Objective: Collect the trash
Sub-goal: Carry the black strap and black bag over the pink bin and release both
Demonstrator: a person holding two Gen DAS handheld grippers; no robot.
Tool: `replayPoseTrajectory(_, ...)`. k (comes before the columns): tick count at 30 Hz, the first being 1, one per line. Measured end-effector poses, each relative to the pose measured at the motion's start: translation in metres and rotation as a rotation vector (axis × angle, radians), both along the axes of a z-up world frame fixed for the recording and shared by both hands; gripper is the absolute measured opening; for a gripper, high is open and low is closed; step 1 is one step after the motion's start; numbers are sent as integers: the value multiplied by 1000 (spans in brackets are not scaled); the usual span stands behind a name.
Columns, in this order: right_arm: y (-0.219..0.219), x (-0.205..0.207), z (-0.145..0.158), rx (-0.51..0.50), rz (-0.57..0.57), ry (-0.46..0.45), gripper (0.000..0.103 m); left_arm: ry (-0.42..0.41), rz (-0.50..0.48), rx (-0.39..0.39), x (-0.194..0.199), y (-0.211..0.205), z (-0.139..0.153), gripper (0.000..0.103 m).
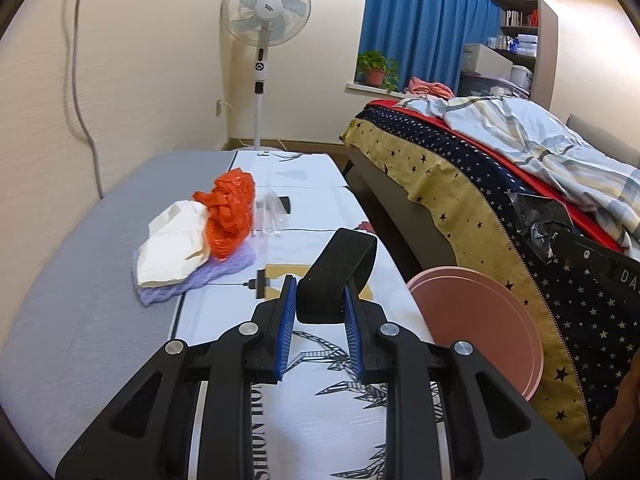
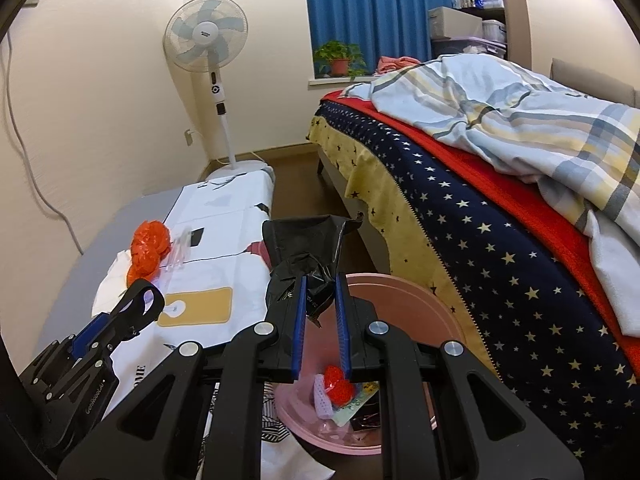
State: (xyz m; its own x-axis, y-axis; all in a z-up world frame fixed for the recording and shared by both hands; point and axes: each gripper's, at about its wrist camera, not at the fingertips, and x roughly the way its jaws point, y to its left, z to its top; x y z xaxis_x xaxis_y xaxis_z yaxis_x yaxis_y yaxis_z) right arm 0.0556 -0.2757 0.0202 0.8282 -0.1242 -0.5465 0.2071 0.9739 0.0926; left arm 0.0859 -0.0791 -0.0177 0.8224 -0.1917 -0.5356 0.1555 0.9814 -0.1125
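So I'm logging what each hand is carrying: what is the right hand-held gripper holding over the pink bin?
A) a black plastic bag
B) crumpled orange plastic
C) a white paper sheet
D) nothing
A: in the right wrist view the right hand-held gripper is closed on a crumpled black plastic bag above the pink bin; the orange plastic lies on the table.

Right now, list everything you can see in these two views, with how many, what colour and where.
black elastic band: one, black, between the left gripper's fingers.
black plastic bag: one, black, in the right gripper, above the bin.
pink bin: one, pink, on the floor between table and bed, trash inside.
orange plastic bag: one, orange, on the table.
white paper: one, white, beside the orange bag.
purple cloth: one, lilac, under the paper.
clear wrapper: one, transparent, right of the orange bag.
fan: one, white, corner.
bed: one, starred cover, right.
left gripper: shut on the band.
right gripper: shut on the bag.
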Motion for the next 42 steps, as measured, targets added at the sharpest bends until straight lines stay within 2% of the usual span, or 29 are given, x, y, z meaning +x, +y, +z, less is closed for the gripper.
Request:
replayPoseTrajectory(22,-28,3,-5,-11,-91,27,14,9,-130,-20,14,-55,-5,23)
replayPoseTrajectory(42,-58,7,-17,0,-189,66,14,66,-265,-25,35,-103,-24,23)
